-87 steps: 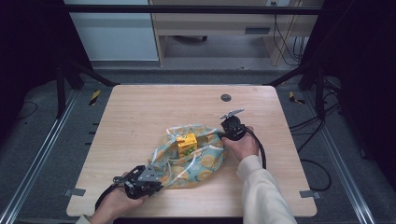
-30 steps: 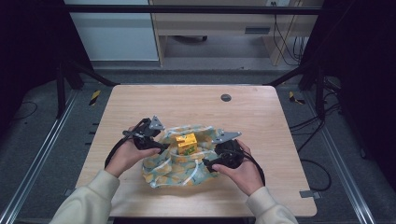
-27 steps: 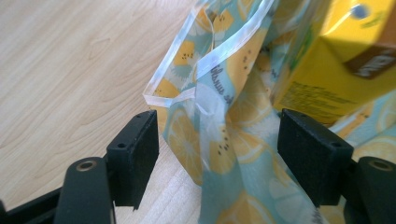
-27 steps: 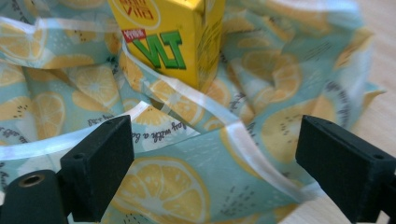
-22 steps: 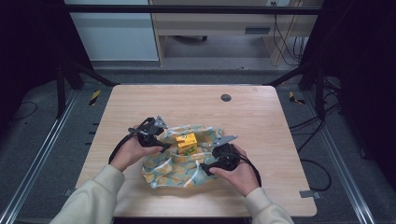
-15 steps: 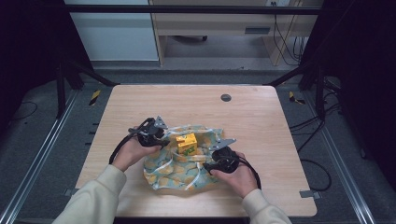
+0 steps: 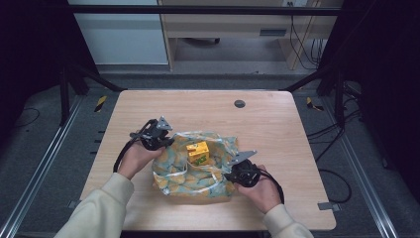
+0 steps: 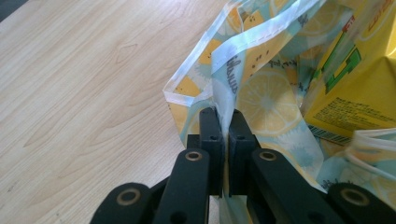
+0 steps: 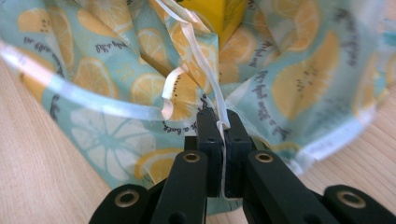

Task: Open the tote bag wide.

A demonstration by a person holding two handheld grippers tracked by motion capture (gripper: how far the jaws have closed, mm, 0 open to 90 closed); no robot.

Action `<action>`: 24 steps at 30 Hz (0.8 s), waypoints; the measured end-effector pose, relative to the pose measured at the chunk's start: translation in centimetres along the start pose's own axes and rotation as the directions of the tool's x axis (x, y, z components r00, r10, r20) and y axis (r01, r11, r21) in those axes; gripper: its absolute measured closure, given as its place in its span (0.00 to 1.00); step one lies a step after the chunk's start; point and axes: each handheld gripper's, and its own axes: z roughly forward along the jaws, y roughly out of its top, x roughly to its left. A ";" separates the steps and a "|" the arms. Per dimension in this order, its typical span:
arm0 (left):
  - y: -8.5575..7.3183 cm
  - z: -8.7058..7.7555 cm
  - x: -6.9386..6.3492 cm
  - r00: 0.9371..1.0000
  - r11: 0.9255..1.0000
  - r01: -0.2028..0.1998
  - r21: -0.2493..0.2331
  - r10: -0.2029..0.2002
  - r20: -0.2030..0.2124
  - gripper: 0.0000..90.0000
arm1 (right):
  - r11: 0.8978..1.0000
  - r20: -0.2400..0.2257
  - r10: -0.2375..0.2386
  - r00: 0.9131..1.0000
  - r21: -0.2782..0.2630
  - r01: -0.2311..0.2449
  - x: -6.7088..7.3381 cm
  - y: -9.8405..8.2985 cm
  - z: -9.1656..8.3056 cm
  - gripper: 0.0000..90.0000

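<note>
The lemon-print bag (image 7: 195, 168) lies on the near middle of the desk (image 7: 277, 124), and a yellow carton (image 7: 198, 152) stands inside its open mouth. The bag is thin, soft cloth or film; it folds and wrinkles easily, so it probably weighs very little and gives no stiffness of its own. The pale hem band (image 8: 261, 39) along the rim looks thicker and is the better place to take hold, because the plain fabric could slide out of a pinch.

The left tool (image 7: 157, 136) has just been closing, and in the left gripper view its jaws are clamped on a fold of the rim at the bag's far left. The right tool (image 7: 240, 171) has just been closing too; its jaws pinch a white strip of the hem (image 9: 212, 100) at the near right side.

The carton seems a light drink box, but it may tip when the rim is pulled. Its top is cut off in the right gripper view, and its lower part is hidden by the cloth. Whether anything else lies in the bag cannot be told.
</note>
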 end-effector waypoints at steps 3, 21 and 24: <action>0.0 -0.3 0.2 1.000 1.000 0.005 -0.007 -0.006 -0.004 0.98 | 1.000 0.008 0.012 1.000 -0.023 -0.011 -0.2 -0.4 -1.0 0.98; -0.7 1.3 0.0 1.000 1.000 0.002 0.030 -0.001 -0.026 0.98 | 0.998 0.035 0.037 0.999 -0.042 -0.035 -1.1 -3.3 -1.6 0.98; -0.9 1.6 0.0 1.000 0.999 0.005 0.033 -0.004 -0.031 0.98 | 0.998 0.033 0.043 0.999 -0.039 -0.041 -1.3 -3.4 -1.5 0.98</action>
